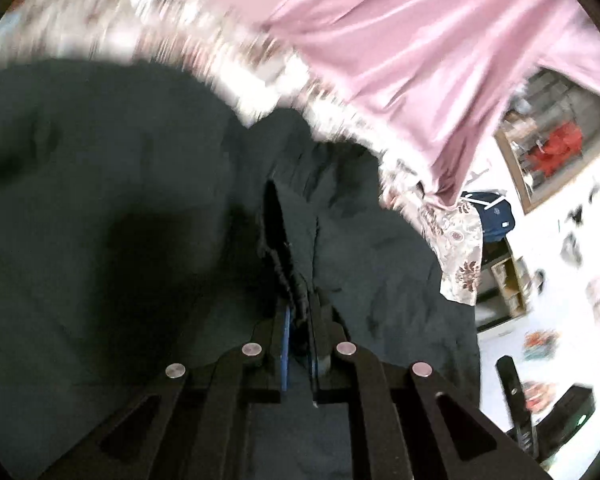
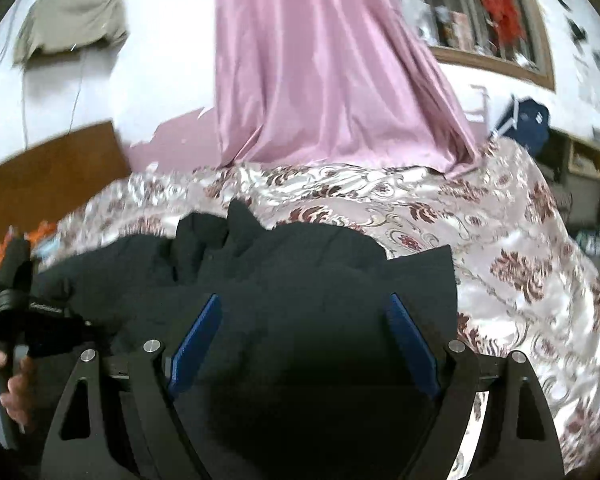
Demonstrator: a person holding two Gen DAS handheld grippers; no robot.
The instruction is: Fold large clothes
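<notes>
Dark fabric — the black garment [image 1: 120,220] — is spread over the floral bedspread [image 2: 500,232]. A bunched fold is pinched between the closed jaws of the left gripper [image 1: 300,308]; the right gripper [image 2: 304,320] is held wide apart above it.

Matt dark cloth garment [image 2: 308,280] lies on a glossy satin floral bedspread [image 2: 500,240] beside a sheeny pink curtain [image 2: 320,80].

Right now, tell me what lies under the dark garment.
The dark garment lies on the floral bedspread, which shows around its edges. Whatever is beneath its middle is covered.
</notes>
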